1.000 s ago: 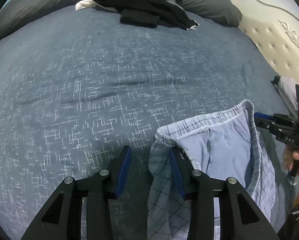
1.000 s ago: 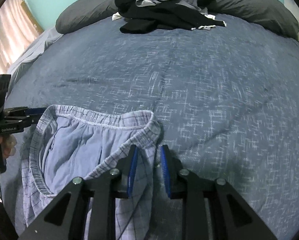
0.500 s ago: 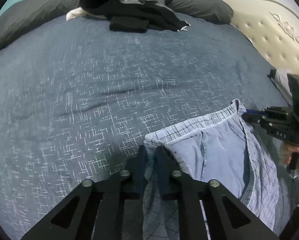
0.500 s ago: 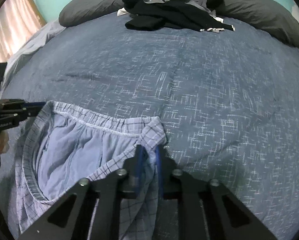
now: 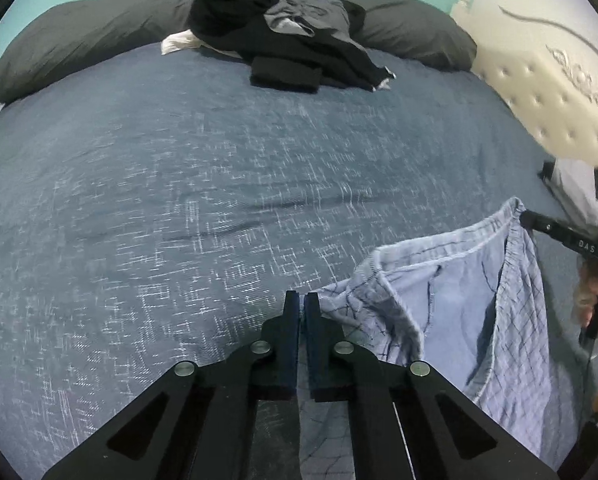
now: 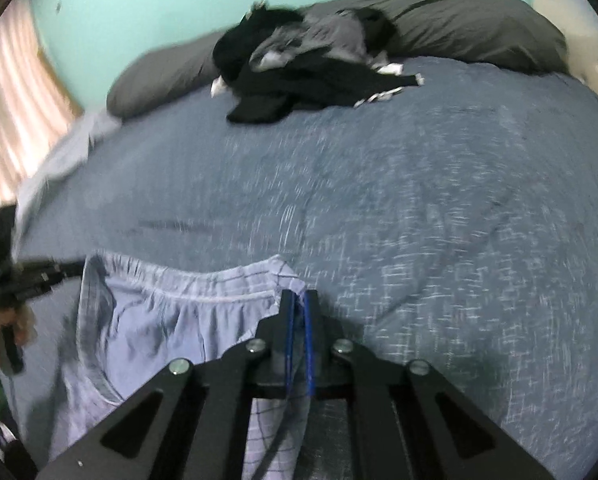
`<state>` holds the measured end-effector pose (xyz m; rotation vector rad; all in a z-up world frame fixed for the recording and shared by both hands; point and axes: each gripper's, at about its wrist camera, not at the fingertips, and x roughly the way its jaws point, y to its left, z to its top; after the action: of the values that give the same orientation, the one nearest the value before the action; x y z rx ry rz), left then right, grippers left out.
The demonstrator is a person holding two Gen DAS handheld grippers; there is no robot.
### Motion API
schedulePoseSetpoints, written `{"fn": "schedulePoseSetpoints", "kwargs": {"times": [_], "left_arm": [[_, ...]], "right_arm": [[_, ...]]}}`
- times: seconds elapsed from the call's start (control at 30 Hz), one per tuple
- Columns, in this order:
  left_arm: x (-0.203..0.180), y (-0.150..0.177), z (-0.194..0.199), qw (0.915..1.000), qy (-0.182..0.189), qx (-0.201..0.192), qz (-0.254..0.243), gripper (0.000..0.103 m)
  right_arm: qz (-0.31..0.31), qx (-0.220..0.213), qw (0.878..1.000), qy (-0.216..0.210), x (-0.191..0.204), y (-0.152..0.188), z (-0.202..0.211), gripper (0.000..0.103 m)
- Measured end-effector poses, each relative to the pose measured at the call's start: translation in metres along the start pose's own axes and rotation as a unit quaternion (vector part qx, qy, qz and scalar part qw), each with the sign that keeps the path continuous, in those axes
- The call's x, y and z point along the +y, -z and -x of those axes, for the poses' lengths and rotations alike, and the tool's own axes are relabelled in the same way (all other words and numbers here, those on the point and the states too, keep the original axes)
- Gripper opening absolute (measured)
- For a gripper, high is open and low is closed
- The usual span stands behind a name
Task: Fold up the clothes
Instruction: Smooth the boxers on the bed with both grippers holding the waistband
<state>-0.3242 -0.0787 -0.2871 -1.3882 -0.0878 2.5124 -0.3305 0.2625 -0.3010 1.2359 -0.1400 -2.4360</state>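
Note:
Light blue checked shorts (image 5: 459, 300) hang open at the waistband between my two grippers, above the near edge of the bed. My left gripper (image 5: 302, 300) is shut on one corner of the waistband, and cloth shows under its fingers. My right gripper (image 6: 299, 300) is shut on the opposite corner of the shorts (image 6: 171, 320). Each gripper shows in the other's view: the right gripper (image 5: 527, 216) at the waistband's far end with a hand behind it, the left gripper (image 6: 75, 268) likewise. The legs of the shorts drop out of sight below.
A blue patterned bedcover (image 5: 179, 180) spreads ahead. A pile of dark clothes (image 5: 291, 40) lies at the far side against grey pillows (image 5: 79, 40). A cream tufted headboard (image 5: 559, 92) stands to the right. A striped curtain (image 6: 7, 100) hangs at the left.
My left gripper went from open to shut on the waistband corner. The right gripper tightened on its corner. Both have risen, lifting and stretching the waistband; the views are blurred with motion.

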Motion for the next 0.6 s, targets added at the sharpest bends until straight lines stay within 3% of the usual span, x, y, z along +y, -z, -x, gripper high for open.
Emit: {"fn": "schedulePoseSetpoints", "kwargs": {"times": [0.13, 0.3, 0.6], "left_arm": [[0.005, 0.001, -0.003, 0.9999, 0.003, 0.01, 0.01, 0.003], [0.005, 0.0, -0.02, 0.9993, 0.006, 0.031, 0.021, 0.005], [0.003, 0.004, 0.001, 0.9997, -0.009, 0.006, 0.022, 0.012]], "right_arm": [[-0.028, -0.016, 0.999, -0.007, -0.011, -0.002, 0.011, 0.004], [-0.031, 0.015, 0.999, 0.003, -0.01, -0.002, -0.011, 0.004], [-0.047, 0.008, 0.999, -0.009, -0.012, 0.001, -0.009, 0.006]]}}
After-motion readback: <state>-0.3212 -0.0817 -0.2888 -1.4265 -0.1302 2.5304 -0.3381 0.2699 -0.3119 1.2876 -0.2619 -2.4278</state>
